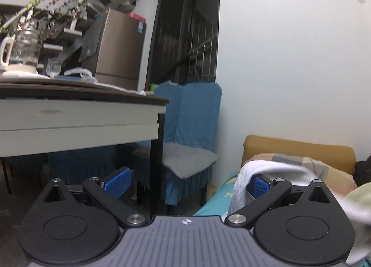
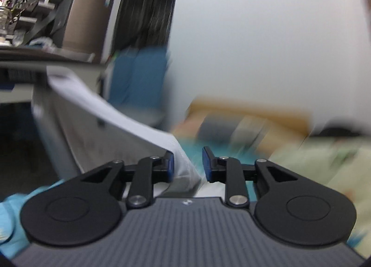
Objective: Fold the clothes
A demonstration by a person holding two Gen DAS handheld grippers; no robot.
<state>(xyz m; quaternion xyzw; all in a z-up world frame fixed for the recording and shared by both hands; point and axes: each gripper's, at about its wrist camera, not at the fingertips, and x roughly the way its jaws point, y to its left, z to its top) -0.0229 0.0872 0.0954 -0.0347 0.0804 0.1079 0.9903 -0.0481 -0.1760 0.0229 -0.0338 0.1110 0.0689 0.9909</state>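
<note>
A white garment [image 1: 273, 169] drapes over the right finger of my left gripper [image 1: 187, 184], whose blue pads stand wide apart with nothing between them. In the blurred right wrist view the same white garment [image 2: 111, 114] stretches up to the left from between the pads of my right gripper [image 2: 187, 162]. The right jaws stand partly apart with a gap to the right pad; the cloth lies against the left pad. A pale green cloth [image 2: 324, 162] lies to the right on the bed.
A white table [image 1: 76, 118] with a glass kettle [image 1: 23, 51] stands left. A blue-covered chair [image 1: 190, 132] stands at its corner. A bed with a teal sheet [image 1: 218, 199] and brown headboard [image 1: 299, 148] is right. A dark barred door [image 1: 185, 37] is behind.
</note>
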